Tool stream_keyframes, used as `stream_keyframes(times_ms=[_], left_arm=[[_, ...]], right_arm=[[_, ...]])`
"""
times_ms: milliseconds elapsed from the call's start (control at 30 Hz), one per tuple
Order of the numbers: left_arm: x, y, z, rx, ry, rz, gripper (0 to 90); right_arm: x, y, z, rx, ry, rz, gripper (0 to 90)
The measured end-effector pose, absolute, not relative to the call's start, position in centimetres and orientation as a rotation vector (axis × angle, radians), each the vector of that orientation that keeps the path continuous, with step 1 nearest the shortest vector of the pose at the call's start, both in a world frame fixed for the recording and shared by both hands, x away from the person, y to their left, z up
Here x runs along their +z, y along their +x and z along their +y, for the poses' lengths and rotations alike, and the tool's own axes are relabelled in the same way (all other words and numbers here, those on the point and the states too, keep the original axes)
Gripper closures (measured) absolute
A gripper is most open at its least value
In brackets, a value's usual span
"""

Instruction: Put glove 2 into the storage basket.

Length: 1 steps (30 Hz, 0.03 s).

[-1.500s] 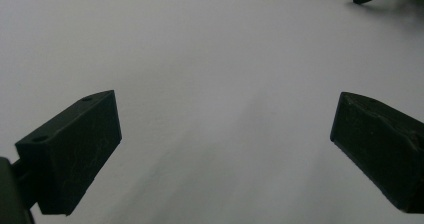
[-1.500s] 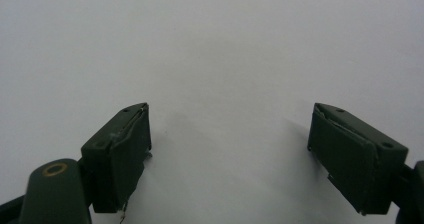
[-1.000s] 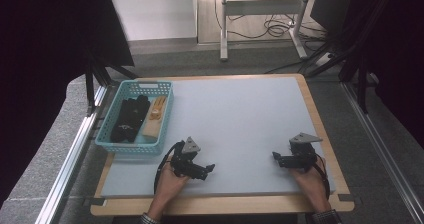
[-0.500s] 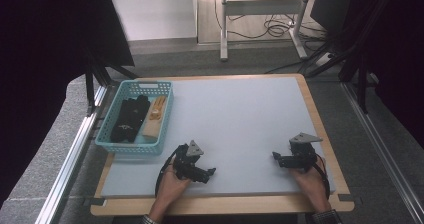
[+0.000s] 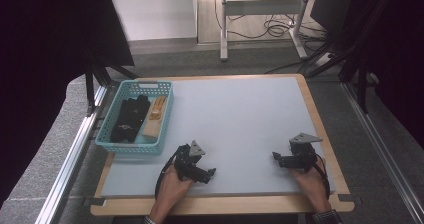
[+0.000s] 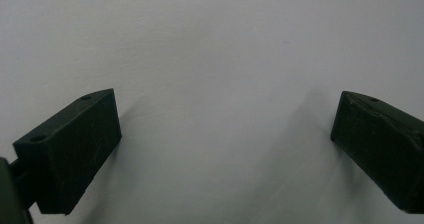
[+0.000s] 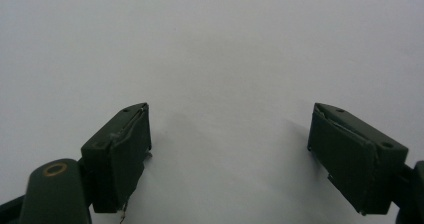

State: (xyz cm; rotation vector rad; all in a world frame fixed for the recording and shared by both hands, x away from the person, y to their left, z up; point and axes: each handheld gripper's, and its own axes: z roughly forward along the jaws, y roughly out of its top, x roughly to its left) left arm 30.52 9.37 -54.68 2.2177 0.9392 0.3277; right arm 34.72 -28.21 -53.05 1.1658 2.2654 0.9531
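My left gripper (image 5: 209, 174) rests low on the grey table top (image 5: 240, 119) near its front edge, left of centre, with a hand behind it. In the left gripper view its jaws stand wide apart over bare grey surface, so the left gripper (image 6: 225, 149) is open with nothing between them. My right gripper (image 5: 276, 157) sits near the front right of the table, held by the other hand. The right gripper (image 7: 230, 154) is open too, with plain grey surface between its fingers.
A teal plastic basket (image 5: 116, 143) stands at the table's left edge, holding black gloves (image 5: 129, 118) and a tan and yellow item (image 5: 155, 115). A wooden frame (image 5: 320, 129) borders the table. Metal rails and a desk leg stand beyond.
The left gripper has shifted slightly forward and right along the table's front. The right gripper has barely moved.
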Motion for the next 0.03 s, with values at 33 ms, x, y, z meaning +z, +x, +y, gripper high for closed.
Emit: stream_keyframes(times_ms=[33], left_arm=[[-54.68, 30.5, 9.36, 0.329, 2.217, 0.94, 0.0]], right_arm=[[-53.05, 34.72, -28.21, 0.954, 1.169, 2.265, 16.8]])
